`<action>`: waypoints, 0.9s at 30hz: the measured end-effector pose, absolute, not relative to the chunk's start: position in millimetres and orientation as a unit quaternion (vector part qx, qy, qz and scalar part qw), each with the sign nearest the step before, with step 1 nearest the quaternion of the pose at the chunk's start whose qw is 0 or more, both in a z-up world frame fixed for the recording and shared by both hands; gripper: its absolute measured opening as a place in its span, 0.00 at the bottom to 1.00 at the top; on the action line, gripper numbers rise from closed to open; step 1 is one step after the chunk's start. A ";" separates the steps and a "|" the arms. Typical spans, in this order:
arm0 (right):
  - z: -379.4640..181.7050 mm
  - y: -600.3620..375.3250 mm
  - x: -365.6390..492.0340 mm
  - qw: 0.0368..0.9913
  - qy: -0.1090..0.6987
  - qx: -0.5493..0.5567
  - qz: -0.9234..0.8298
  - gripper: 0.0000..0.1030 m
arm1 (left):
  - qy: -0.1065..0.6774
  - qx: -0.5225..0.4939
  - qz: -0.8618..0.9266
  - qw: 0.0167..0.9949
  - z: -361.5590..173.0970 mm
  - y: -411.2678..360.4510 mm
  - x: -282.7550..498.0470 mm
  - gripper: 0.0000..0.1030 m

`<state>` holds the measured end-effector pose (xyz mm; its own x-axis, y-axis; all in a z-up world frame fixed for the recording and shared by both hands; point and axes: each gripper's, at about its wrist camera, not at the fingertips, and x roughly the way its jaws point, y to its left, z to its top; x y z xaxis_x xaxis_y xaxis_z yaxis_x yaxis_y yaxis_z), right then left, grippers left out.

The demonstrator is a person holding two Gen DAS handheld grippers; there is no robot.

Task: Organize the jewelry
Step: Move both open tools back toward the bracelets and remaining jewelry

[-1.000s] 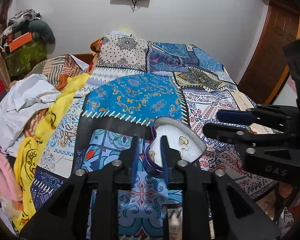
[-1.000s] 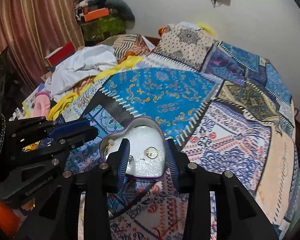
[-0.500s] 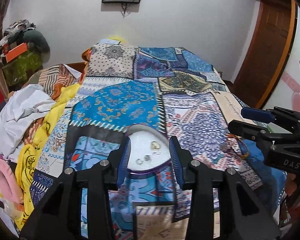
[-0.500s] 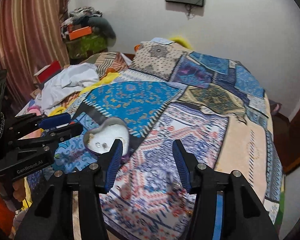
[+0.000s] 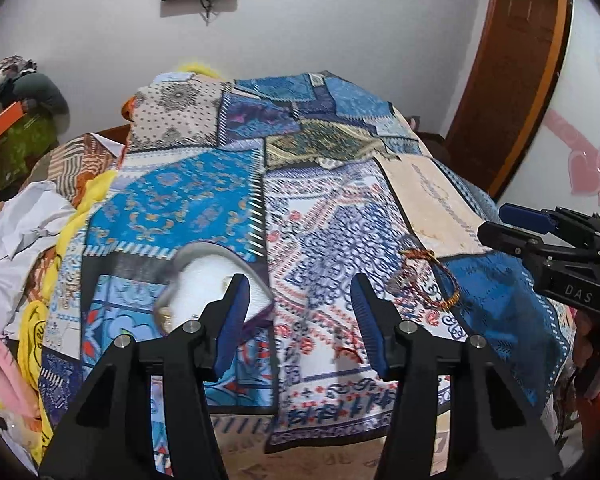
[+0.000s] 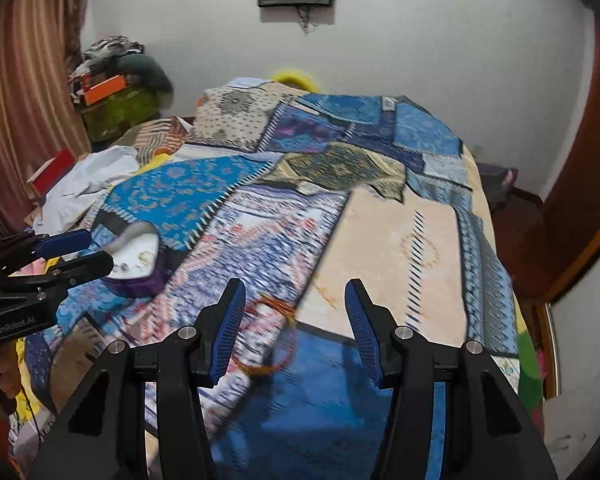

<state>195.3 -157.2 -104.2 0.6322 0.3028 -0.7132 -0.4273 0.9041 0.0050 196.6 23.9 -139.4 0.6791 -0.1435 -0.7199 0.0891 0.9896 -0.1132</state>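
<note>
A purple heart-shaped box point(image 5: 204, 276) with a white lining lies open on the patchwork bedspread point(image 5: 324, 220), and small gold pieces lie in it point(image 6: 138, 258). My left gripper point(image 5: 300, 320) hangs just right of the box, its jaws opening and nothing between them. An orange-red thread bracelet point(image 5: 430, 280) lies loose on the spread further right. In the right wrist view this bracelet point(image 6: 274, 334) shows between the fingers of my right gripper point(image 6: 295, 328), which hovers open over it, pads clear of it. Each gripper shows in the other's view: right gripper point(image 5: 494, 222), left gripper point(image 6: 98, 250).
Crumpled white and yellow clothes point(image 5: 28, 232) pile along the bed's left side. A stack of bags and boxes point(image 6: 116, 92) stands in the far left corner by a striped curtain point(image 6: 20, 100). A wooden door point(image 5: 512, 72) is at the right, and the bed's right edge point(image 6: 496, 264) drops to the floor.
Both grippers have swung right, away from the heart box that sat between their fingers. Their jaws have spread wider. The thread bracelet has come into view.
</note>
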 end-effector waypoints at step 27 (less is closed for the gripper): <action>-152.0 -153.8 186.0 0.856 0.430 -0.103 0.268 0.47 | 0.442 0.004 -0.134 0.887 -189.3 -27.5 208.7 0.23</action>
<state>186.0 -153.8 -152.0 0.4858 0.3711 -0.7914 -0.5478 0.8348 0.0552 208.7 -27.5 -189.3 0.5727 -0.2335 -0.7858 0.2408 0.9642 -0.1110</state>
